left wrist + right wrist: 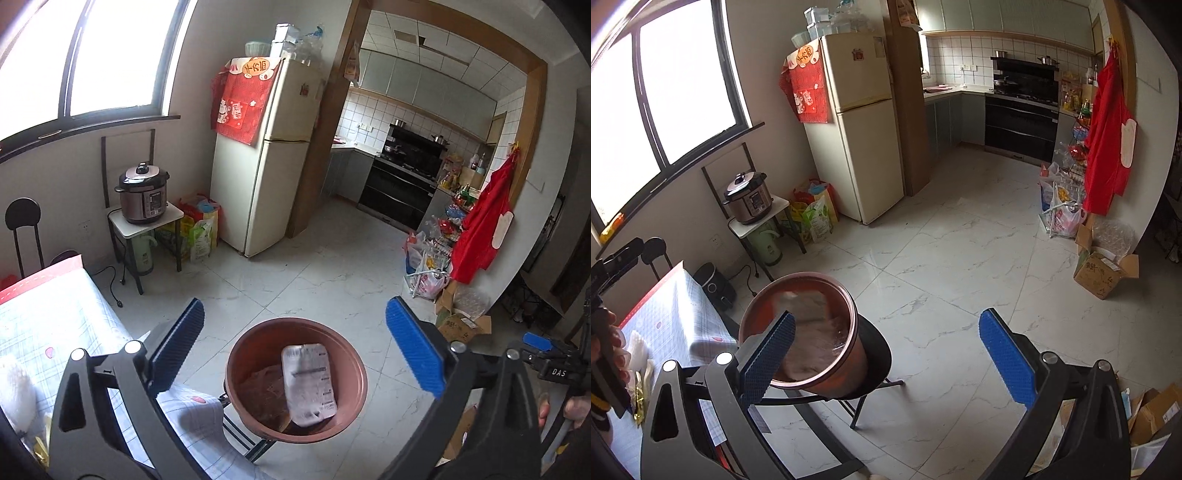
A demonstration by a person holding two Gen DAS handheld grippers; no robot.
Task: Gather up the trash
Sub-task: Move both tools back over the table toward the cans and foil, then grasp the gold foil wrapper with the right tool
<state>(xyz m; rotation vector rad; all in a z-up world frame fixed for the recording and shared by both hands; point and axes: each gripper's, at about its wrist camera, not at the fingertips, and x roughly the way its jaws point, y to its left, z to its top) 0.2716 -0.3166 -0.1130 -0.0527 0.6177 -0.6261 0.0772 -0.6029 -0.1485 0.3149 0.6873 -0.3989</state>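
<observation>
"DAS" on the right gripper [556, 372] body, other labels illegible

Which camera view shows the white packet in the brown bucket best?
The left wrist view: the white packet lies unobstructed inside the brown bucket, seen from above. In the right wrist view it is blurred and partly hidden behind a blue claw finger.

A black stool [875, 354] on the tiled floor [942, 266] carries a brown bin [295, 376], apparently tilted.
</observation>
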